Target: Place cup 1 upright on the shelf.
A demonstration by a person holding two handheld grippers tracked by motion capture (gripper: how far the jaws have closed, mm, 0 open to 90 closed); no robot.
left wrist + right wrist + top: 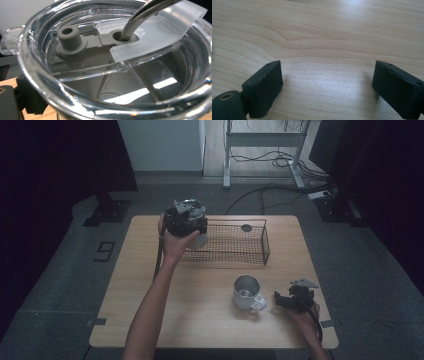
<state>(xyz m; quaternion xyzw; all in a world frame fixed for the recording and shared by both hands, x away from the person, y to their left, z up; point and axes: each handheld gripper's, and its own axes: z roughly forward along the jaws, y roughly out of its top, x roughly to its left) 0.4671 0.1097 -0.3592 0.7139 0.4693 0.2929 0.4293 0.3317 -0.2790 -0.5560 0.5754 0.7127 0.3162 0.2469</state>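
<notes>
- Tumbler [196, 238]: held up by the left claw [186, 222] at the left end of the wire basket [227, 242], above the desk [200, 285].
- The left gripper view looks down on its clear lid [37, 75], with a metal straw [140, 17] through the grey seal and a frosted flap [160, 32] beside it.
- Handling, my read: rigid body, smooth and likely slippery; the lid may be press-fit, so don't lift by it. The straw is loose in its hole and will tip if the tumbler tilts. Grip the body wall below the lid and keep it upright.
- Left claw: closed around the tumbler's upper body, jaws spread wide by it. The forearm reaches far forward, hand wrapped around the gripper.
- Right claw [285, 301]: jaws apart, nothing between them, bare wood under them in the right gripper view. It sits low, well right of the basket's near side, just right of the metal mug [247, 292].
- Mug: upright, handle towards the right claw, in front of the basket.
- Small dark disc [246, 227]: inside the basket, at the far rail.
</notes>
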